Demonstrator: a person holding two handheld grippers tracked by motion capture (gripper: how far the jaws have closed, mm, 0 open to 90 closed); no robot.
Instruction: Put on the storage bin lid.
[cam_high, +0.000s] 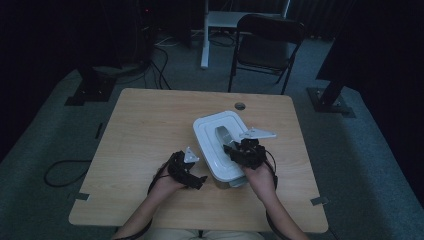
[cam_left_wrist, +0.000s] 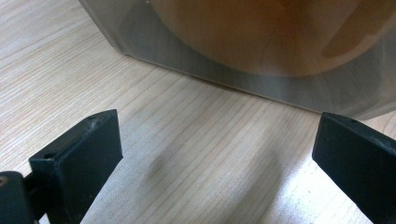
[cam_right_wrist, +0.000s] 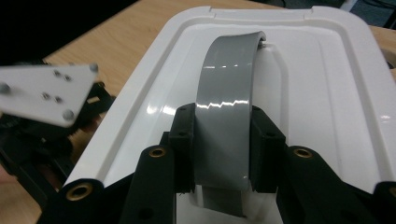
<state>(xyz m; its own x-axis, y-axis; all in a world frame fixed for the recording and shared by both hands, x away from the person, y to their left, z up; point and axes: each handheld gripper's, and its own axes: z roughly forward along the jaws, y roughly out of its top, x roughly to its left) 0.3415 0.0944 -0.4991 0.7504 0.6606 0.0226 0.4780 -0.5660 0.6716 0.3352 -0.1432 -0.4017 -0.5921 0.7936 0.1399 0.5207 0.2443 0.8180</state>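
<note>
Wooden table (cam_high: 150, 130): white-lidded bin (cam_high: 212, 132), seemingly translucent; right hand-held gripper (cam_right_wrist: 222, 140) clamping grey handle (cam_right_wrist: 229, 70).

wooden table (cam_high: 150, 125), black folding chair (cam_high: 265, 42) behind it, floor cable (cam_high: 62, 172)

A dim lab or recording studio: a bare wooden table (cam_high: 150, 130) on grey carpet (cam_high: 45, 145), black curtains around, metal stand bases (cam_high: 330, 100), loose floor cables (cam_high: 60, 172), a folding chair (cam_high: 265, 45) beyond.

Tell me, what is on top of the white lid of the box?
A grey handle arches over the white lid; the right gripper clamps it. The box's contents stay covered.
</note>
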